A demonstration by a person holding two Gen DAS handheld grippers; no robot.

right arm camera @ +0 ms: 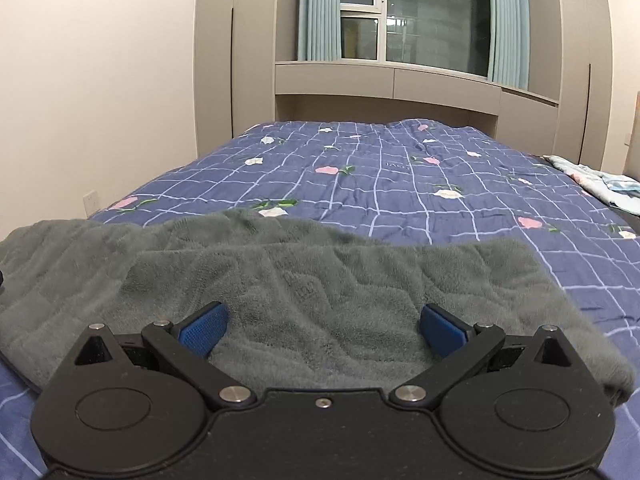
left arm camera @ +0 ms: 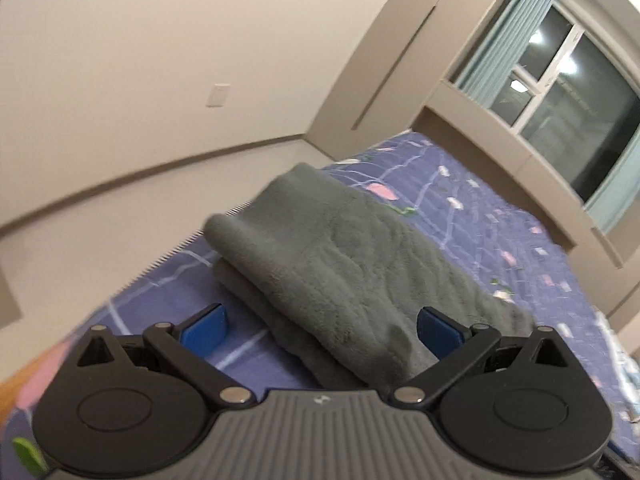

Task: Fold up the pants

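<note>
The grey fleece pants [left arm camera: 344, 256] lie folded in layers on the blue checked bedspread [left arm camera: 472, 208]. In the left wrist view my left gripper [left arm camera: 320, 330] is open and empty, close over the near end of the fold, its blue pads wide apart. In the right wrist view the pants [right arm camera: 312, 280] stretch across the front of the bed [right arm camera: 380, 176], one layer on top of another. My right gripper [right arm camera: 322, 330] is open and empty, just above the top layer near its front edge.
Beige walls stand to the left of the bed, and its left edge [left arm camera: 168, 256] drops off close to the pants. A window with teal curtains [right arm camera: 416, 20] and built-in cabinets are behind the bed head. A pale floral cloth [right arm camera: 592, 180] lies at the bed's right edge.
</note>
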